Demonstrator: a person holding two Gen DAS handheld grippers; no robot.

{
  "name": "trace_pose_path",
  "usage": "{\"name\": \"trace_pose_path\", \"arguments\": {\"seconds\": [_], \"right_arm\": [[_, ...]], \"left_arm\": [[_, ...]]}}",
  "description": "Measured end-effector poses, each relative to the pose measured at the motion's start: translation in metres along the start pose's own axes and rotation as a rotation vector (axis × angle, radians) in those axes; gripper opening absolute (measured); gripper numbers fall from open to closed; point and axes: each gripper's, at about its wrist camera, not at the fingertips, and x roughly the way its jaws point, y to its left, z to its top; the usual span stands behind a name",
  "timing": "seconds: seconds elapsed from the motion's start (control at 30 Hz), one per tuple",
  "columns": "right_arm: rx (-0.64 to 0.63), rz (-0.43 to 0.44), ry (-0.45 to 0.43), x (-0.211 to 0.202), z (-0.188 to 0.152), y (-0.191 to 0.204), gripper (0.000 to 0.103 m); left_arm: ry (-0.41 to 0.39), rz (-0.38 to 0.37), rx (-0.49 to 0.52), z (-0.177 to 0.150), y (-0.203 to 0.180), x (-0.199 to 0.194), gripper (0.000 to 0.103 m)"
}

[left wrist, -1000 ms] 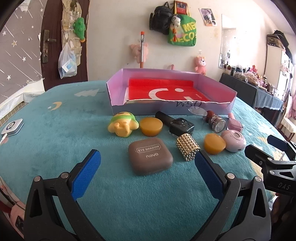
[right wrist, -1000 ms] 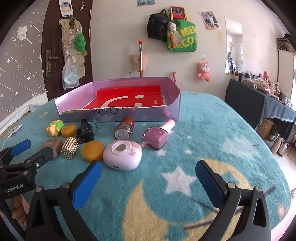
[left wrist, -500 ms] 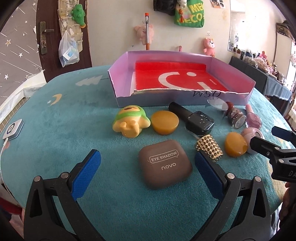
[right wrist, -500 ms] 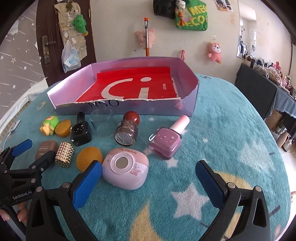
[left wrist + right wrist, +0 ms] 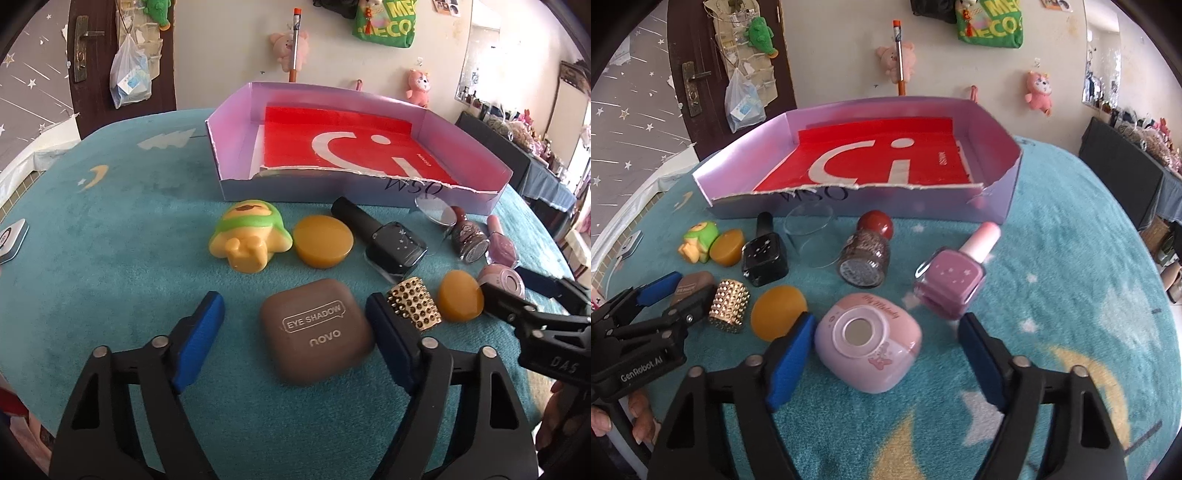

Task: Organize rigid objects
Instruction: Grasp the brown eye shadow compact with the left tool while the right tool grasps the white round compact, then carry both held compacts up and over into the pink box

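Currently the brown eye shadow case (image 5: 317, 330) lies flat on the teal desk cover (image 5: 122, 240), between the wide-apart jaws of the left gripper (image 5: 295, 326), right pad touching its edge. Gold studded cylinder (image 5: 415, 302) sits just beside that pad, amber disc (image 5: 461, 301) next to it. Right gripper (image 5: 886, 332), jaws wide, straddles the pink compact (image 5: 868, 349); purple nail polish (image 5: 955, 280) lies just beyond, torn tray (image 5: 827, 205) behind.
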Motion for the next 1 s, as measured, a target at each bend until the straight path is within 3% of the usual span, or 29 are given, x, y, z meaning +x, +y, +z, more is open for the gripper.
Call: {"name": "trace_pose_path", "arguments": {"seconds": [0.07, 0.17, 0.37, 1.0], "right_arm": [[-0.007, 0.027, -0.012, -0.002, -0.002, 0.001, 0.058], [-0.012, 0.031, -0.019, -0.004, -0.004, 0.002, 0.058], [-0.011, 0.029, -0.039, -0.014, -0.005, -0.001, 0.058], [-0.012, 0.032, -0.073, -0.032, -0.002, -0.003, 0.058]], "left_arm": [[-0.002, -0.007, 0.006, 0.000, -0.003, 0.000, 0.067], [-0.008, -0.028, 0.019, -0.001, -0.008, -0.002, 0.057], [-0.027, -0.062, 0.029, 0.000, -0.013, -0.009, 0.056], [-0.070, -0.068, 0.054, 0.001, -0.022, -0.027, 0.056]]}}
